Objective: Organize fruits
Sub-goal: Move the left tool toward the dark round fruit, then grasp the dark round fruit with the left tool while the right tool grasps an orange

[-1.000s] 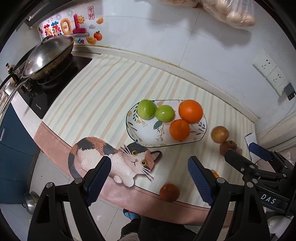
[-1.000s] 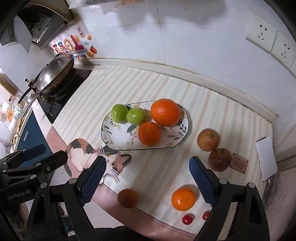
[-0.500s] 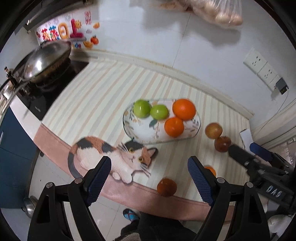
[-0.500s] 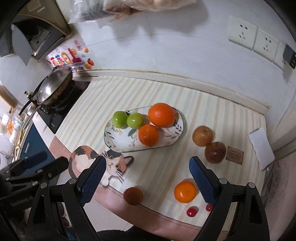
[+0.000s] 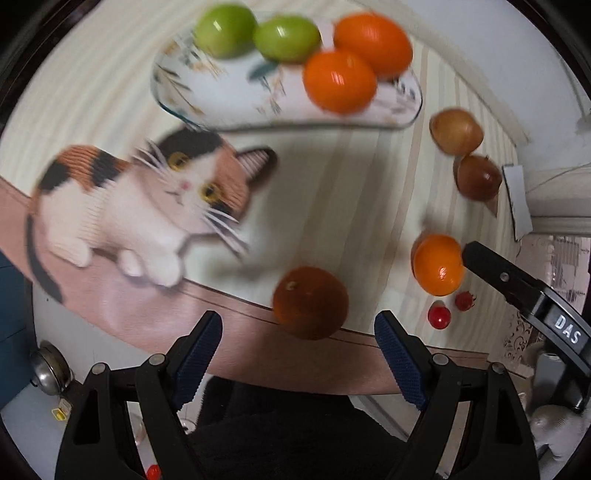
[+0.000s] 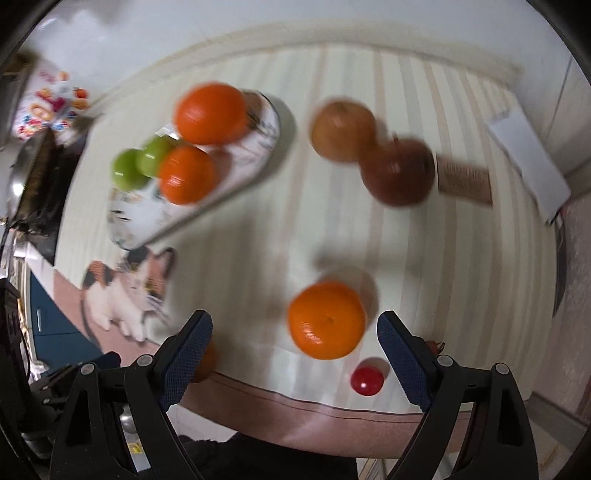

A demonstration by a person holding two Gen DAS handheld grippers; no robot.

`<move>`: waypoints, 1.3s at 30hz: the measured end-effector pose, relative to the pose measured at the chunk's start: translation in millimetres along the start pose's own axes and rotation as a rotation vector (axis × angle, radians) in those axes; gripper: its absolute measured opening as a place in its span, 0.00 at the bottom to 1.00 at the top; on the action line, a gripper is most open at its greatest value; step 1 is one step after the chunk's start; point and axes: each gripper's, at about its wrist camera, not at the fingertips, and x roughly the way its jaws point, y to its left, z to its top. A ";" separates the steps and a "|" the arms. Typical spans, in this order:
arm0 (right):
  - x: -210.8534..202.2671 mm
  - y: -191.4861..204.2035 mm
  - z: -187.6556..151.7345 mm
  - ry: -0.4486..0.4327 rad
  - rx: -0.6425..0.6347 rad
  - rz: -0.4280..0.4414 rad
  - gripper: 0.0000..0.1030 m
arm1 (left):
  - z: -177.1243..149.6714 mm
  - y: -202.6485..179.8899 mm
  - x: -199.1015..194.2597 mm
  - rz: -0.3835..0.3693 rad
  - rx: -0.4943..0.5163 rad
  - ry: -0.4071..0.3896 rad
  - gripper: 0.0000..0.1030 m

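The left hand-held gripper (image 5: 297, 334) was spread wide and held nothing. A dark orange (image 5: 311, 302) lay on the striped mat (image 5: 332, 177) at the front of the bench, just ahead of the gap between the blue pads, nearer the right pad, apart from both. It was round, with no long axis to tell; a small pale mark sat on its upper left side.

The right hand-held gripper (image 6: 294, 334) was also wide open and empty. A bright orange (image 6: 326, 319) sat just ahead of its gap, closer to the right pad, not touching either. Its stem dimple faced up toward the camera.

Two small red tomatoes (image 5: 439, 316) lay beside that bright orange at the mat's front edge. Further back, two brownish apples (image 6: 397, 176) rested against each other, the paler one to the left. The oval plate (image 5: 236, 99) ran its long axis left to right in the left view; it carried two green fruits (image 5: 225, 31) at the left end and two oranges (image 5: 340, 81) at the right. A printed cat (image 5: 147, 199) lay on the mat in front of the plate. Both views were blurred.
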 end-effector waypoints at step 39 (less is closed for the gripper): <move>18.7 34.6 49.8 -0.030 -0.064 0.102 0.65 | 50.0 -13.0 -42.3 0.011 -0.046 -0.117 0.52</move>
